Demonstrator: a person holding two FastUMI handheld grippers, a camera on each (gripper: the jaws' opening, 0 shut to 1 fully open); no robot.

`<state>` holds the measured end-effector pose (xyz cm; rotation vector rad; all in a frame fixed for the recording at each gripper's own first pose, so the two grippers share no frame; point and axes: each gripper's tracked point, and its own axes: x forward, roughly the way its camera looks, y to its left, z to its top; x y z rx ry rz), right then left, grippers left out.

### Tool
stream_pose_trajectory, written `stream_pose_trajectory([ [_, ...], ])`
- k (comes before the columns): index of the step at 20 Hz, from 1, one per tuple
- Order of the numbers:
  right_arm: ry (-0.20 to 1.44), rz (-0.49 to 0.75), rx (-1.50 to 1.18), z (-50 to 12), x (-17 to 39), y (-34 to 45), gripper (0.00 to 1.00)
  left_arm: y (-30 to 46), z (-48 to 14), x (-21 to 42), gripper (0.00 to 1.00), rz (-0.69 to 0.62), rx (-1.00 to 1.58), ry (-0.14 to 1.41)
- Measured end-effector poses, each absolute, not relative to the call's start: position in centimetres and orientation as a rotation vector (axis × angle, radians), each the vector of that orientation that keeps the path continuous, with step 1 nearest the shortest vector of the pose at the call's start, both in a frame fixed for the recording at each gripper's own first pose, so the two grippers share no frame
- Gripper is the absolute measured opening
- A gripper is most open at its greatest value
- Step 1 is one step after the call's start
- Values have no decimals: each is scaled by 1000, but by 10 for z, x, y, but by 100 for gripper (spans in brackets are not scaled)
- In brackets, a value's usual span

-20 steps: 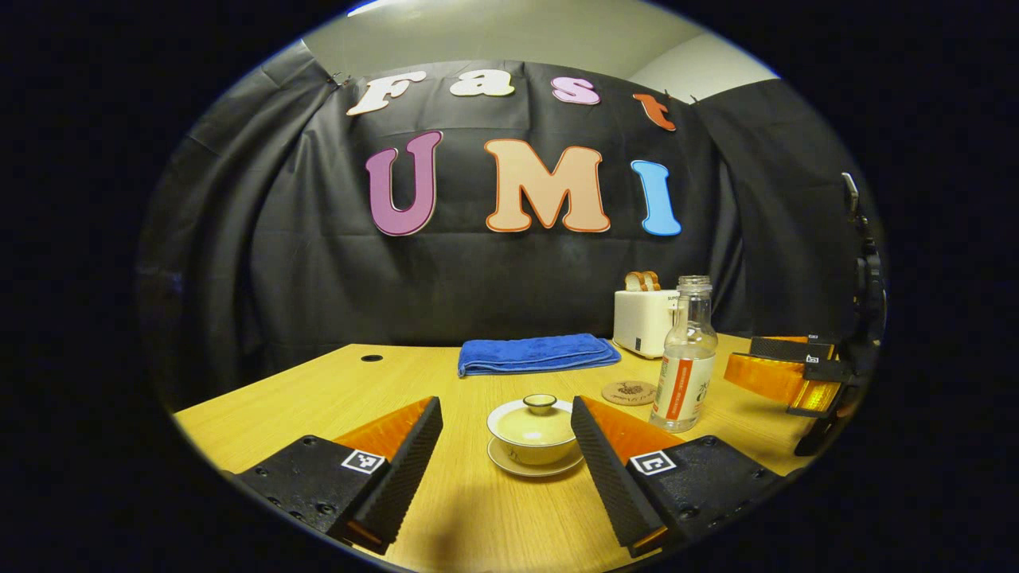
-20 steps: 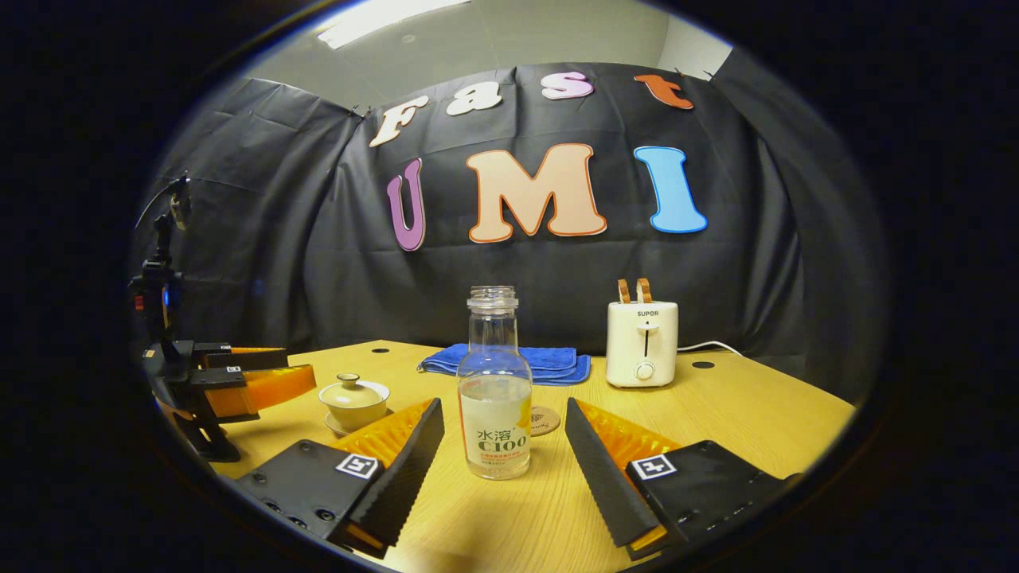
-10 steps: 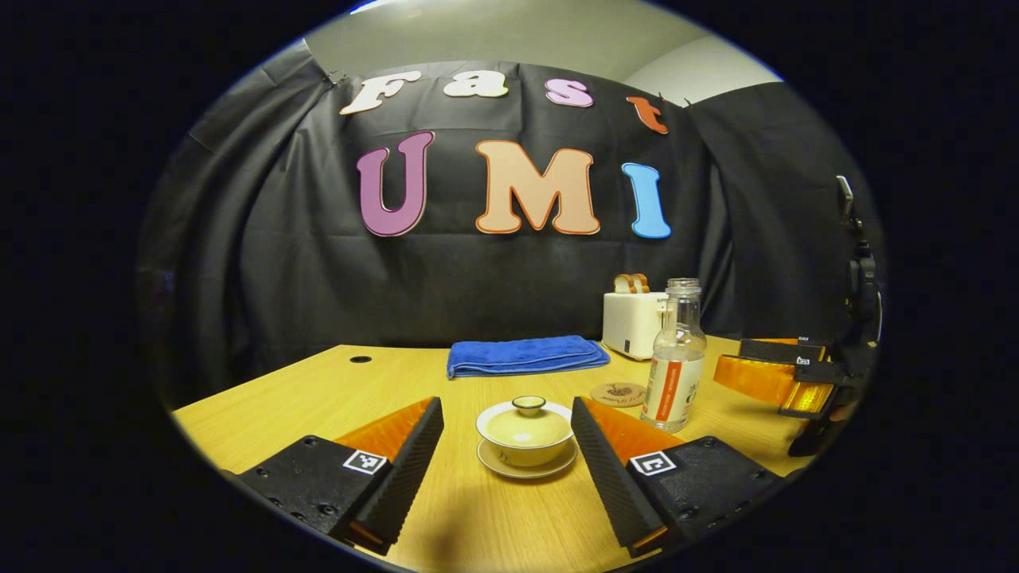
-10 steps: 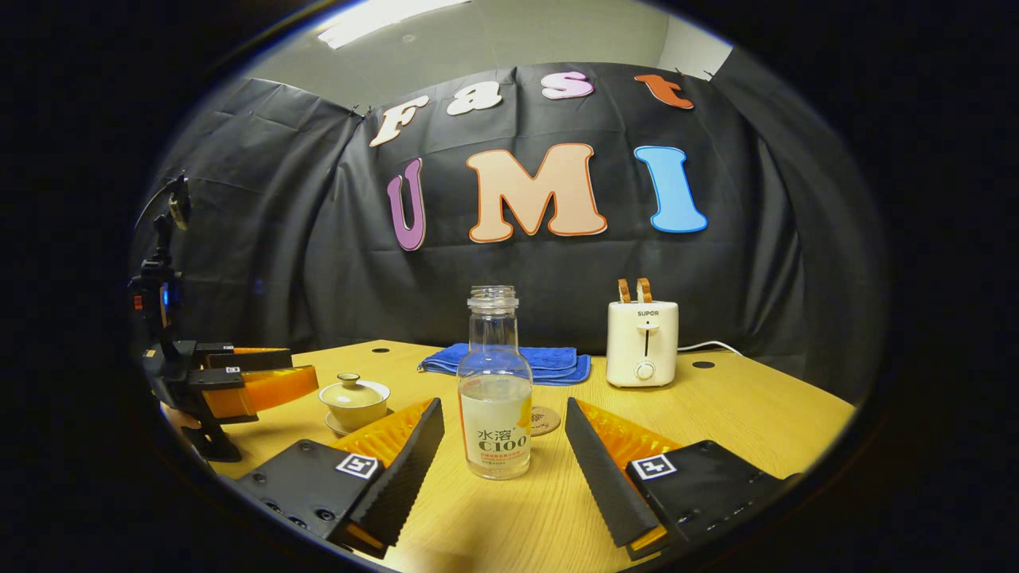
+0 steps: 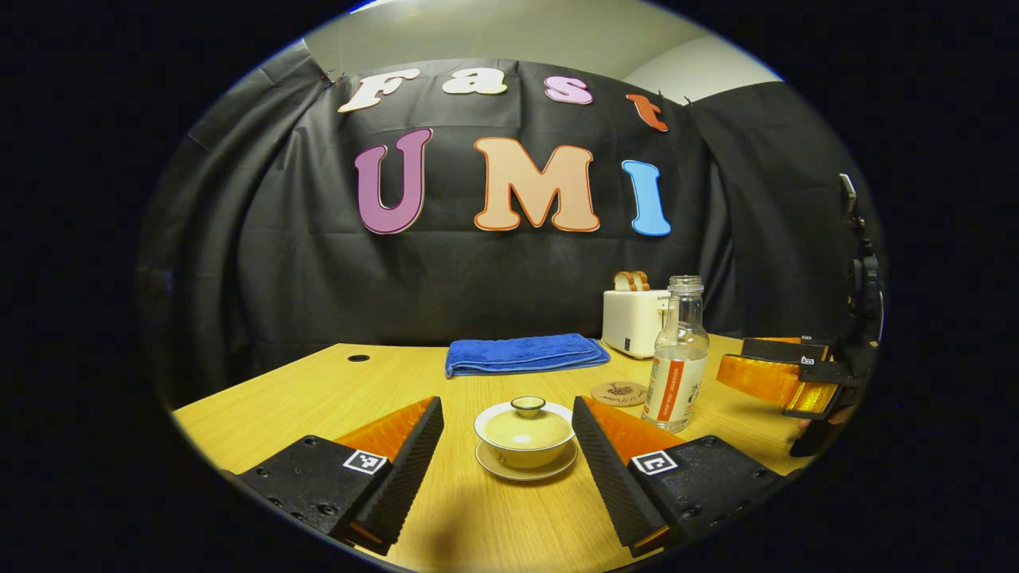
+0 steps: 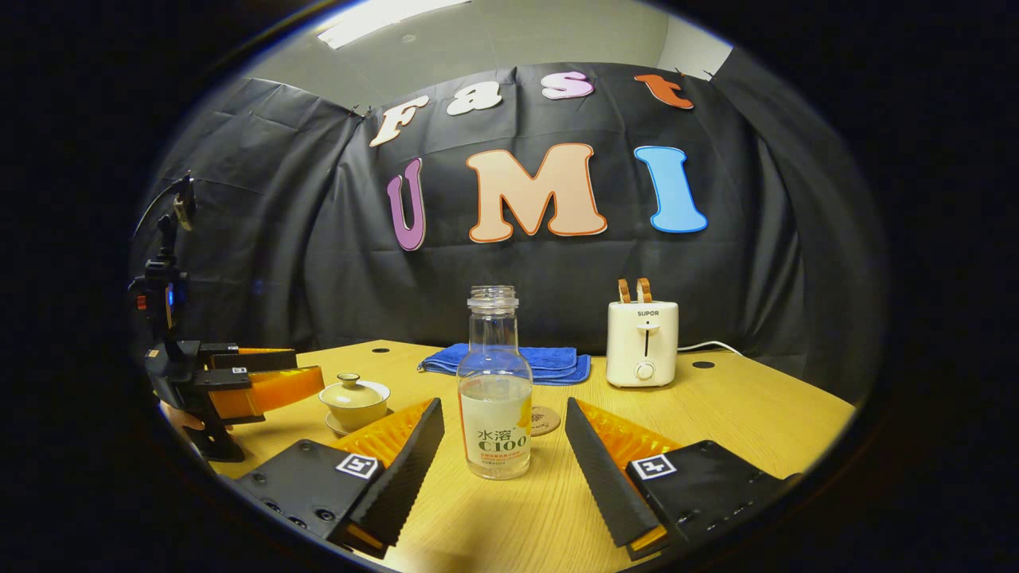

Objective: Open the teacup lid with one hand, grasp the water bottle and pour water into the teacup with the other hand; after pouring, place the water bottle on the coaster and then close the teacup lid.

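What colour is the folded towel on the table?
Blue; the towel shows best in the left gripper view.

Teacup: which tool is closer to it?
Left. The left tool is open around the teacup; the right tool is off beside it, around the bottle.

water bottle point(image 6: 494, 434): we see a printed label, near centre.
toaster point(image 6: 642, 344): we see a brand word on its front, far right.
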<state>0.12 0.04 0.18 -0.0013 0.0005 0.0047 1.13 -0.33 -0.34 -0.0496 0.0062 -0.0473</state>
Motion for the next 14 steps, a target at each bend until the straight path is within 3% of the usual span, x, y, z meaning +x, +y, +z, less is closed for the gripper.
stream_pose_trajectory([
  [14,1,16,-1,1,0,2,98,-8,-28,56,94,-65,-29,157],
])
